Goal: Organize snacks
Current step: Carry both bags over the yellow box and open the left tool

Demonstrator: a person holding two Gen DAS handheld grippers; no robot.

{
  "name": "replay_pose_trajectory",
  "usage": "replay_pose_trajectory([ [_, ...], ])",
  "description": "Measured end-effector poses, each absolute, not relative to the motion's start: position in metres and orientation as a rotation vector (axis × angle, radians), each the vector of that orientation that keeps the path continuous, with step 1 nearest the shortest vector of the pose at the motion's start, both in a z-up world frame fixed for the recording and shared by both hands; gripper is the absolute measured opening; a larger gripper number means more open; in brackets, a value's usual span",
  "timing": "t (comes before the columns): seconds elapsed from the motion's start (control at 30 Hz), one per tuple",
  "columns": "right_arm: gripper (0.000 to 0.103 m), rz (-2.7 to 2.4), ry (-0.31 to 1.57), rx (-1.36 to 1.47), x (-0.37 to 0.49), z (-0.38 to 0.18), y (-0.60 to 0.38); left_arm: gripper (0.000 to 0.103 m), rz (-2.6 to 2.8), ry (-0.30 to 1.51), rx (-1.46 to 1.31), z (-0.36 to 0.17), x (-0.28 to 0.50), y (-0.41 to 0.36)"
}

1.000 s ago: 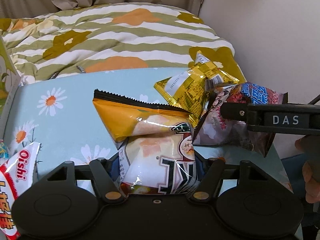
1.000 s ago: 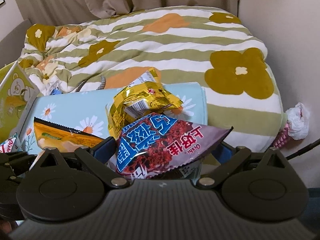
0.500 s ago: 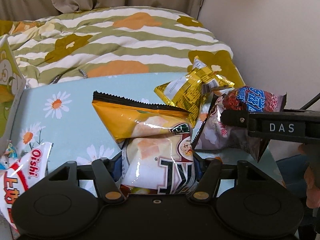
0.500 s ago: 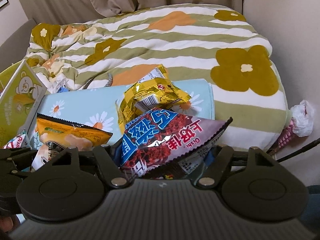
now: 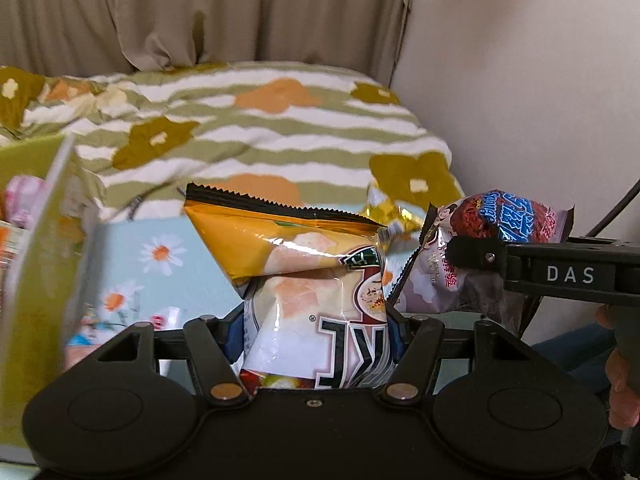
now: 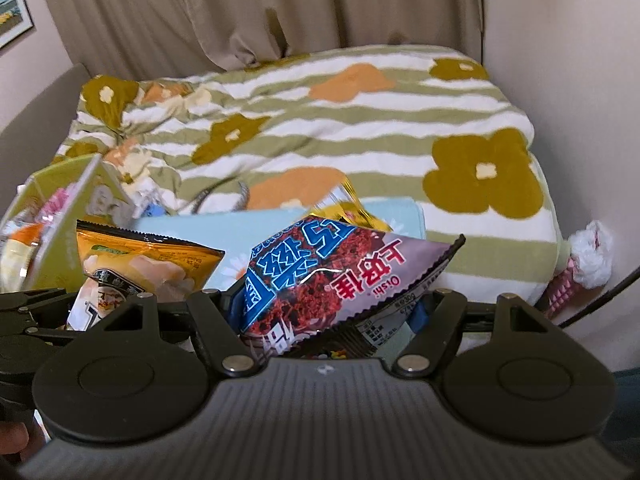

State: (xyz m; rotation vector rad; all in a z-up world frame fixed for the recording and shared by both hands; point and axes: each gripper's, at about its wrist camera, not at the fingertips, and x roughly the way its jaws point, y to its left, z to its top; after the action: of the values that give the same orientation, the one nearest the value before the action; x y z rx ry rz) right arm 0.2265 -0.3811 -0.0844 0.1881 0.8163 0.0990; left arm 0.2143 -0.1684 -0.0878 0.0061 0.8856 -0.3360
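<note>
While you carry both packets, keep each grip firm: your left gripper [image 5: 316, 332] is pinching the orange snack bag [image 5: 304, 276] low down, its top flopping forward past the fingers, and your right gripper [image 6: 332, 312] is clamped on the purple snack bag [image 6: 340, 280], which bulges up between its fingers. Both bags hang clear of the daisy-print cloth [image 5: 160, 264] just ahead of and below the fingers, so judge the lift as done and the carry as the step in hand.

Move them level and unhurried; foil skins are slippery and air-filled, and squeezing harder would likely crush what is inside. Ahead of your left gripper and off to its left stands the green box [image 5: 36, 248], seemingly the likely home for these, with other wrappers already inside. Bring one bag over its opening at a time. A gold packet [image 6: 348, 210] lies beyond the purple one on the cloth, with the striped flowered blanket [image 6: 320, 120] farther back.
</note>
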Motion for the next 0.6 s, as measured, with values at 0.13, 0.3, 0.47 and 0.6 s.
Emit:
replay_pose_trajectory([
  [0.13, 0.087, 0.166, 0.767, 0.184, 0.225, -0.055, -0.366, 0.067, -0.286, 0.836, -0.016, -0.054, 0.199, -0.146],
  [0.3, 0.087, 0.289, 0.694, 0.172, 0.234, -0.022, -0.330, 0.067, -0.168, 0.762, -0.038, -0.014, 0.188, -0.100],
  [0.47, 0.087, 0.386, 0.643, 0.161, 0.250, 0.008, -0.272, 0.067, -0.077, 0.703, -0.069, 0.020, 0.188, -0.038],
  [0.6, 0.087, 0.425, 0.618, 0.162, 0.263, 0.025, -0.217, 0.067, -0.038, 0.689, -0.074, 0.037, 0.204, 0.015],
])
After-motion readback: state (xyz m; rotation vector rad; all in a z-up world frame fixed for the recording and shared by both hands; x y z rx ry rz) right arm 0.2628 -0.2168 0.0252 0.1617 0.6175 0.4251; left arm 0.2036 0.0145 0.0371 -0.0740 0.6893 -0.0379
